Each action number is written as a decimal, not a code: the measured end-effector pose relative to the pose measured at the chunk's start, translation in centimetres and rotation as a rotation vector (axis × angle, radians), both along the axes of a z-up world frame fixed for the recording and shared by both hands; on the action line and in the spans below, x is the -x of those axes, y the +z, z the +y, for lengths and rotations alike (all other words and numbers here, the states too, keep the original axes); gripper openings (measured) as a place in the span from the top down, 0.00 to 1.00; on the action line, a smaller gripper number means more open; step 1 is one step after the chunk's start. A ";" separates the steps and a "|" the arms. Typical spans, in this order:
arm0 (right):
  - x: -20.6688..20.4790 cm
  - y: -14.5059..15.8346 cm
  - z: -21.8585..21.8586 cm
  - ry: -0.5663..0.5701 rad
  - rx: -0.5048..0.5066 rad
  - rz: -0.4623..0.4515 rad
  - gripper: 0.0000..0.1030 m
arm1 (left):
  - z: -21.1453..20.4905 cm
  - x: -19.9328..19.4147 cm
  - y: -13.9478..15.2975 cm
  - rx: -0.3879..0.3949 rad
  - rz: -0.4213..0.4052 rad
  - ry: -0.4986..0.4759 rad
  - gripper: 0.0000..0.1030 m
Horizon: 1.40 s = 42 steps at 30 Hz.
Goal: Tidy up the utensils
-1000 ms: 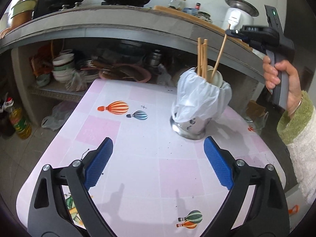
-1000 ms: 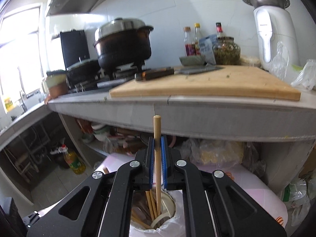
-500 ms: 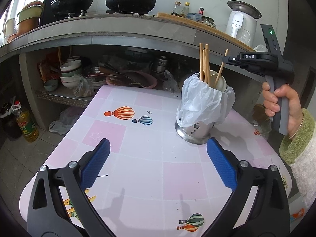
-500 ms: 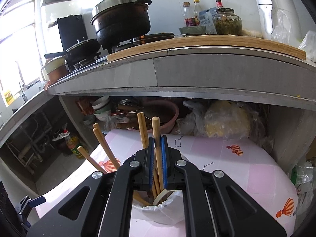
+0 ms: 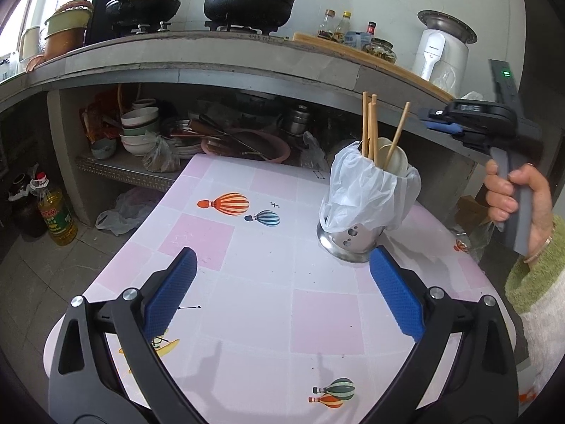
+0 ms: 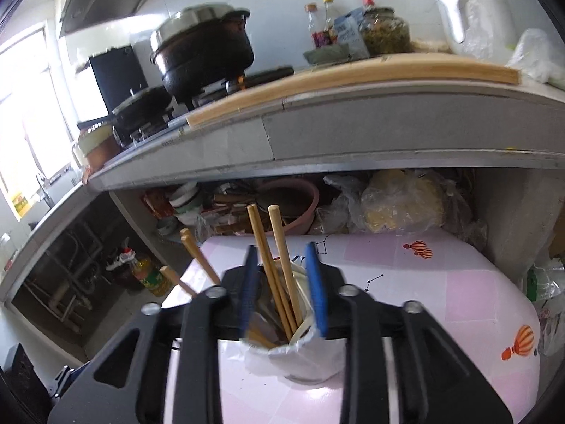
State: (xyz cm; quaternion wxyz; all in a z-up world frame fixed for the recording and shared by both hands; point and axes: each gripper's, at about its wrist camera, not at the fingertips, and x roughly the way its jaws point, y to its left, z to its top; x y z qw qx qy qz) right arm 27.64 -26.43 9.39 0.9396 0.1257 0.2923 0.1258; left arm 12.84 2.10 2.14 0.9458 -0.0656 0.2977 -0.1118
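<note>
Now my right gripper [image 6: 282, 284] has just been opening, pads off the chopsticks [image 6: 279, 247] at frame centre; left gripper [image 5: 282, 296] gapes, empty.

A grey concrete counter [image 5: 247, 67] spans the white tiled wall [image 5: 388, 3]; a bright window [image 6: 24, 106], perhaps overexposed, fills the left edge.

Wooden chopsticks [image 5: 369, 125] are standing in a round steel utensil holder [image 5: 348, 242] lined with a white plastic bag [image 5: 367, 190], most of them upright and one leaning to the right. A pale spoon [image 5: 395, 157] is resting inside too. The holder is sitting upright on the pink-checked desk [image 5: 261, 282].
</note>
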 end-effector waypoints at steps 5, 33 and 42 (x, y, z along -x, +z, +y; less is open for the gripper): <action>7.0 0.9 -0.7 -0.046 -0.034 -0.054 0.47 | -0.2 0.9 0.7 -0.016 0.015 0.001 0.08; 25.9 -6.2 1.6 -0.304 0.227 0.023 0.06 | -3.3 6.1 3.4 -0.212 0.030 0.081 0.08; 27.4 -5.0 1.8 -0.341 0.309 -0.050 0.06 | -3.3 5.9 3.6 -0.225 0.005 0.137 0.08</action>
